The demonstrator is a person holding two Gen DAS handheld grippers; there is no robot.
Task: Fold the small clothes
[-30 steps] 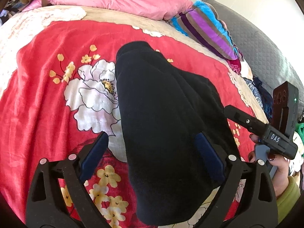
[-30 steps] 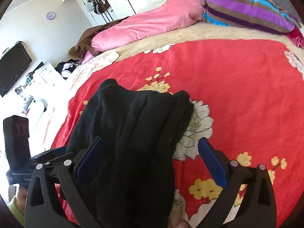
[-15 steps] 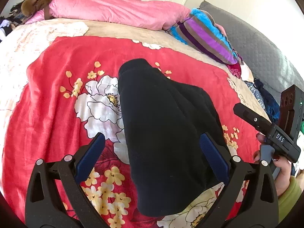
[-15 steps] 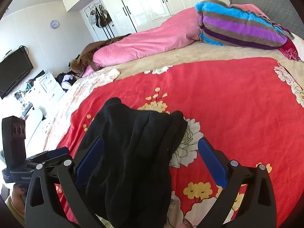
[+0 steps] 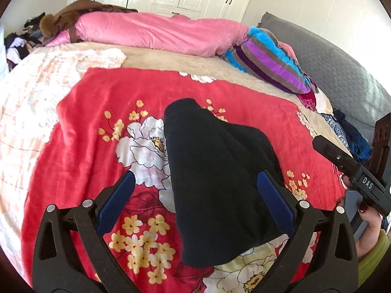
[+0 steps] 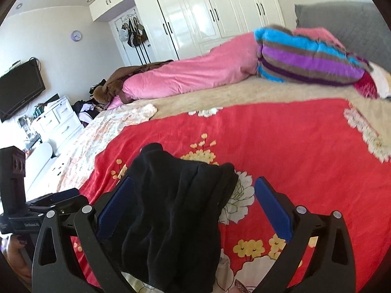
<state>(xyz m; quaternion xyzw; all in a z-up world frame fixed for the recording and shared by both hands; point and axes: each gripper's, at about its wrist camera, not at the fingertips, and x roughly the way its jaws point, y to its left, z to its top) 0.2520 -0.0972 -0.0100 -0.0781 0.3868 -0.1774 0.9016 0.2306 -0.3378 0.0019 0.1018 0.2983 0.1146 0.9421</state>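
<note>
- Left gripper (image 5: 195, 210) has its jaws wide apart, holding nothing; right gripper (image 6: 193, 207) likewise.
- Black garment (image 5: 215, 178) lies folded on the red floral blanket (image 5: 85, 146), centre frame, long axis running away from both grippers, roughly equally near.

- Red floral blanket (image 5: 97, 127) spread over the bed.
- Pink duvet (image 5: 156, 31) rolled along the far edge.
- Striped pillow (image 6: 308, 58) beside it, against a grey headboard (image 5: 342, 73).
- White wardrobe (image 6: 207, 17), television (image 6: 20, 88) and wall clock (image 6: 76, 35) behind.
</note>
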